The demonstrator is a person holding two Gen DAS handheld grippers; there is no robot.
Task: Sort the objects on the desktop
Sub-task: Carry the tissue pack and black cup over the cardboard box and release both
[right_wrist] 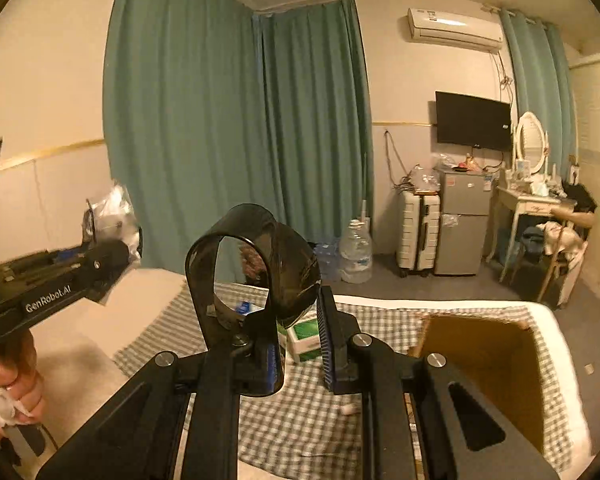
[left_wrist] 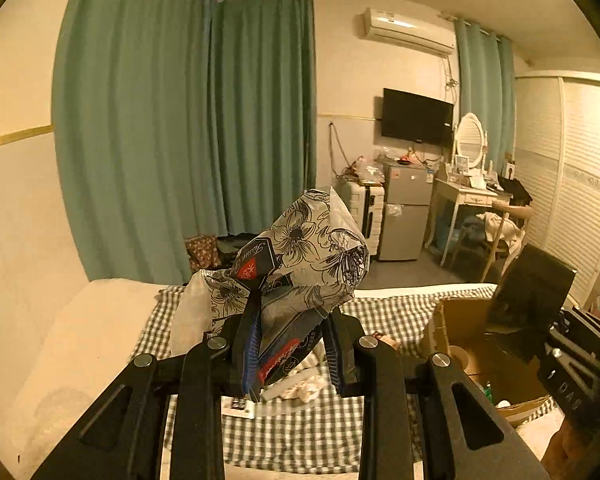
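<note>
Left tongs [left_wrist: 290,344] clamp a floral tissue pack [left_wrist: 300,256] pointing up-right; right tongs [right_wrist: 300,344] grip an upright dark curved stand [right_wrist: 256,276].

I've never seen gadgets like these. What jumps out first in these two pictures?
The left gripper is clamped on a crinkled flower-printed packet, held up above a checked cloth on a bed. The right gripper holds a dark, curved, see-through plastic piece with a big oval opening. An open cardboard box sits on the bed, to the right in both views.
</note>
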